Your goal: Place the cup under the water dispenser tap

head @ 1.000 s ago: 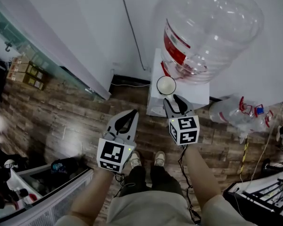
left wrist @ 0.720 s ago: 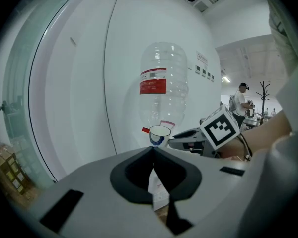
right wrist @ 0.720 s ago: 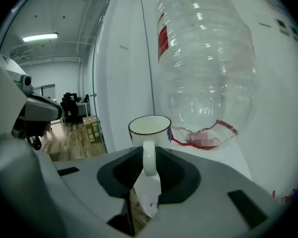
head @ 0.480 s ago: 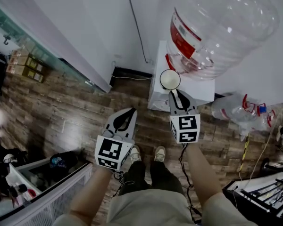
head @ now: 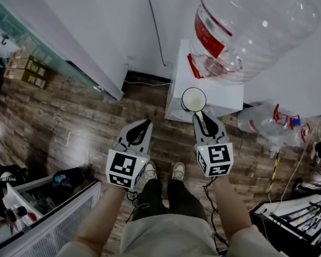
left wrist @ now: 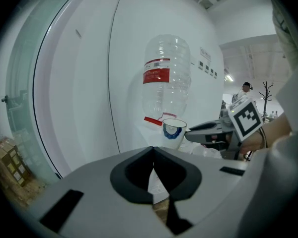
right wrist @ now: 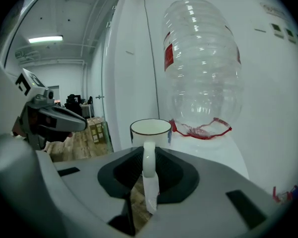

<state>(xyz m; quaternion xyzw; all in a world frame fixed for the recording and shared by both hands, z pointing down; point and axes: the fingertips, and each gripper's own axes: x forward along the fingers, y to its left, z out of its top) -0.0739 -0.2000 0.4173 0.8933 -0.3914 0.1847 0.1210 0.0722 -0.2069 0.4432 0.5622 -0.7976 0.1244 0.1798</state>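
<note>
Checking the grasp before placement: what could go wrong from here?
1. The right gripper, whose jaws have just been closing, pinches the cup only by its thin handle. The cup could swing or tilt about that pinch.
2. The big bottle bulges out above the dispenser, close to the cup. A careless lift could knock the rim against it.
3. No tap shows in any view, so aiming under it would be partly blind.
</note>
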